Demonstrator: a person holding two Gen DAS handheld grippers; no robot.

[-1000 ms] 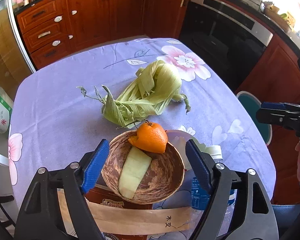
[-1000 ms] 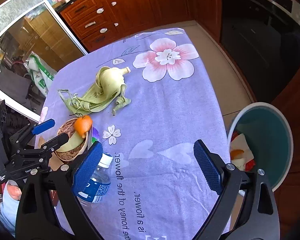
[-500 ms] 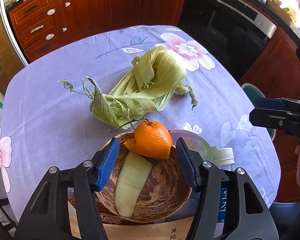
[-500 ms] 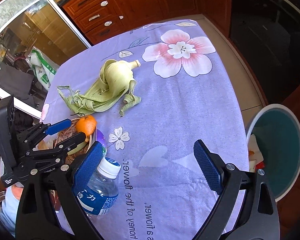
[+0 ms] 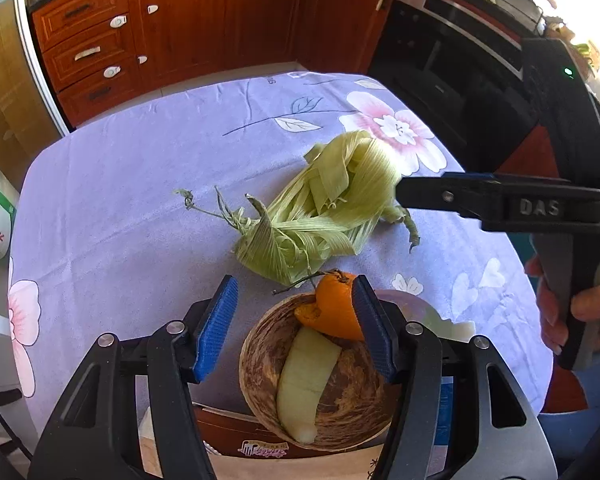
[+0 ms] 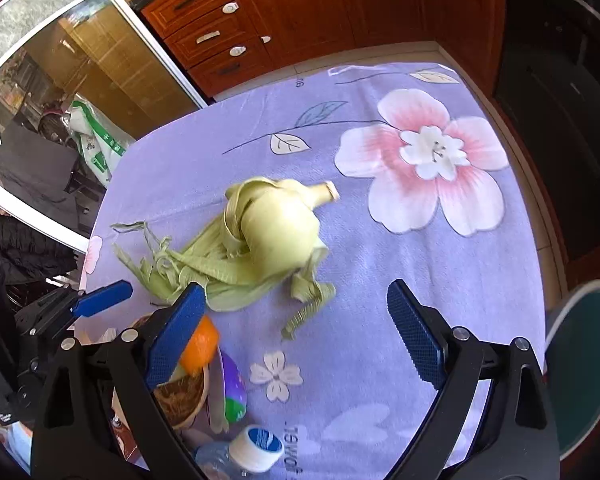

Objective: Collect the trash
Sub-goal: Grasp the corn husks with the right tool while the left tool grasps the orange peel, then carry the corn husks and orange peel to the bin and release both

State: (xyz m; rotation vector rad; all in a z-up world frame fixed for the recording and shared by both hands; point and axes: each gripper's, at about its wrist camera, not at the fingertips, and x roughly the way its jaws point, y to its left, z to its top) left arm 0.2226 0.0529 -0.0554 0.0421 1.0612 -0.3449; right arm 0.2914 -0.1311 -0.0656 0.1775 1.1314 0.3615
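A pile of green corn husks (image 5: 320, 216) (image 6: 260, 248) lies in the middle of the purple flowered table. A brown coconut-shell bowl (image 5: 260, 364) (image 6: 180, 400) at the near edge holds orange peel (image 5: 334, 312) (image 6: 200, 344) and a pale melon rind (image 5: 304, 388). My left gripper (image 5: 296, 324) is open, low over the bowl's far-left rim, its right pad beside the orange peel. My right gripper (image 6: 292, 336) is open and empty, hovering just near of the husks; it also shows in the left wrist view (image 5: 460, 200).
A plastic water bottle with a white cap (image 6: 256, 448) and a purple-green lid (image 6: 232, 384) lie beside the bowl. A teal trash bin (image 6: 588, 368) stands on the floor right of the table. A cardboard box (image 5: 260, 440) sits under the bowl. Wooden cabinets (image 5: 180, 24) stand behind.
My left gripper has shifted left and narrowed around the bowl's rim. My right gripper has moved forward and left across the table toward the husks.
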